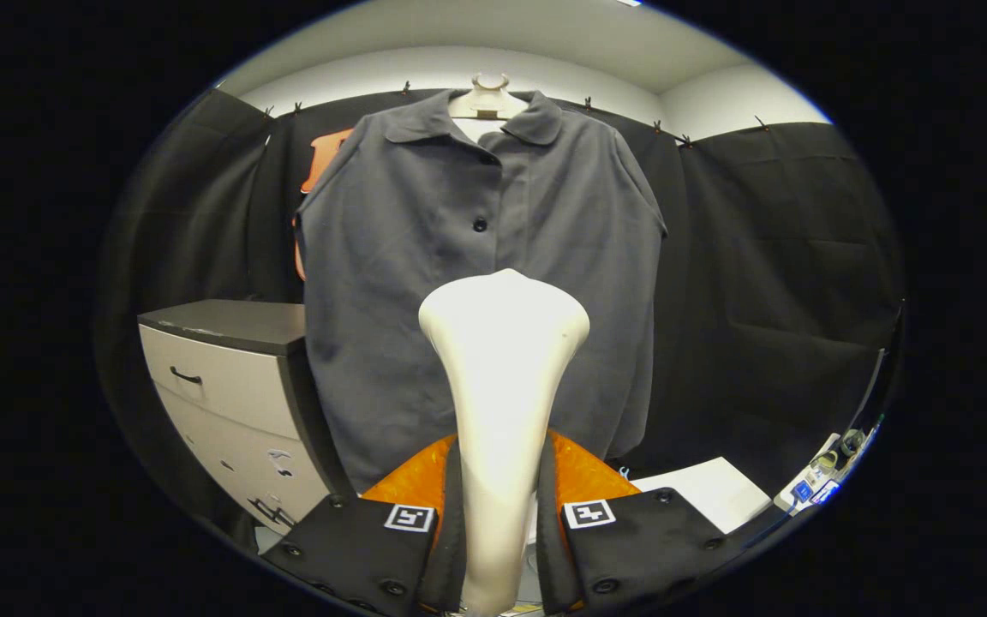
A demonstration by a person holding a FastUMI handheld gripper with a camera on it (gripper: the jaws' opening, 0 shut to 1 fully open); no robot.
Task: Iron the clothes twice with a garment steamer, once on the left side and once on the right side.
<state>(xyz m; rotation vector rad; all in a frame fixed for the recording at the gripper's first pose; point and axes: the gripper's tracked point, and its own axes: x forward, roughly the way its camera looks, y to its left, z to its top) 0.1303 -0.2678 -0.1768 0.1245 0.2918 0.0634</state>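
My claw [500, 523] is clamped on the garment steamer [502, 377]: both fingers [365, 540] press against the sides of its pale handle, which rises upright between them and widens into a broad rounded head just ahead. Behind the handle, low between the fingers, an orange part [583, 476] shows on both sides of it. The steamer head stands in front of the lower middle of the grey shirt [425, 257], overlapping its buttoned front; whether the head touches the cloth I cannot tell. The shirt hangs full length on a pale hanger [488, 101], collar at top, two dark buttons visible down the placket, front facing me. To the left of the shirt, and near it, stands a drawer cabinet [219, 386] with a dark top and light drawer fronts with dark handles; the shirt's left edge hangs past the cabinet's near right corner. To the lower right, beyond my right finger, a flat white sheet [712, 488] lies on a surface, with small items [819, 480] further right, too small to identify. Black cloth [785, 257] lines the booth behind everything, white wall [459, 64] above it.
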